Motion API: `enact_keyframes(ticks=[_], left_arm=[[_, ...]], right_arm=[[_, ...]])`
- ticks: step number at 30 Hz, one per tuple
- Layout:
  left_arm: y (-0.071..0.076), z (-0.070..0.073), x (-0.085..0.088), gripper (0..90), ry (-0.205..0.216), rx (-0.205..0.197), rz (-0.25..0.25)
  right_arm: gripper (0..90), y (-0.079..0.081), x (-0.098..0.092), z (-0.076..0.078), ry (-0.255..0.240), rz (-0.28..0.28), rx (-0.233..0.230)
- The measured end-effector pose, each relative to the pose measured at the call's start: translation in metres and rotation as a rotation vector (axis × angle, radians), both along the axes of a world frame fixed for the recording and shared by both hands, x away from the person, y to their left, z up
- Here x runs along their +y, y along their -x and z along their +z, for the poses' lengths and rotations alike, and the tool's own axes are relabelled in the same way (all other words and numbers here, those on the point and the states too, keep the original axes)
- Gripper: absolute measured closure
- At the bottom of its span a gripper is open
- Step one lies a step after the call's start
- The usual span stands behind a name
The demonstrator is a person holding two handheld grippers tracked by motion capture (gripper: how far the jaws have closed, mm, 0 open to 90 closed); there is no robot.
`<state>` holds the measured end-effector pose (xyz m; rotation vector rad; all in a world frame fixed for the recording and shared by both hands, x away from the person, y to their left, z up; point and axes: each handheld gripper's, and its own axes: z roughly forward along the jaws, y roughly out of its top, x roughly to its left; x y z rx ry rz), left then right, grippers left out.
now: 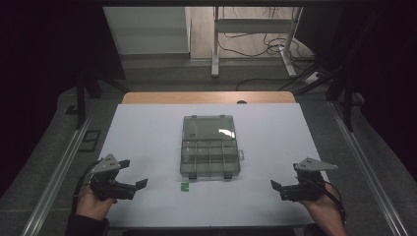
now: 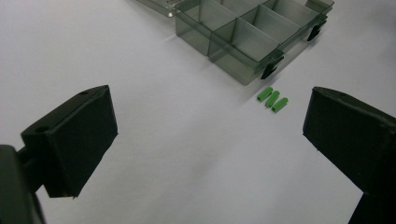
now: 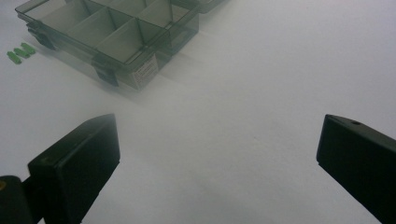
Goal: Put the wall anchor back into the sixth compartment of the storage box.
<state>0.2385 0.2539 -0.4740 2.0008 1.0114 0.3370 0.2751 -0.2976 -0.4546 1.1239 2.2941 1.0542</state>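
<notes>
Green pegs [image 2: 272, 99], three side by side, lie on the white tabletop [image 1: 147, 132] just before the open compartment box [image 1: 210, 157]; left gripper [image 1: 132, 173] and right gripper [image 1: 290, 178] jaws spread wide, empty; surrounding room dark.

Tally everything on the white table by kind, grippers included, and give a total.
Clear compartment box, lid open: 1
Small green pieces lying side by side in front of the box: 3
Handheld grippers, left gripper and right gripper, both with jaws wide apart: 2
Total: 6
</notes>
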Motion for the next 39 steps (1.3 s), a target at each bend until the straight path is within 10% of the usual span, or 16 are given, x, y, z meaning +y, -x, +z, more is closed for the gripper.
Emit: enact_keyframes(ticks=[16, 26, 39], left_arm=[[-0.012, 0.000, -0.021, 3.2, 0.024, 0.041, -0.038], [-0.019, -0.001, -0.042, 3.4, -0.067, 0.037, -0.076], [-0.033, -0.007, -0.059, 4.1, -0.039, 0.131, -0.083]], right_arm=[[0.0, -0.001, 0.002, 0.000, 0.002, 0.006, -0.003], [0.0, -0.001, 0.002, -0.001, 0.005, 0.010, 0.001], [0.0, -0.003, 0.004, -0.002, 0.011, 0.015, 0.008]])
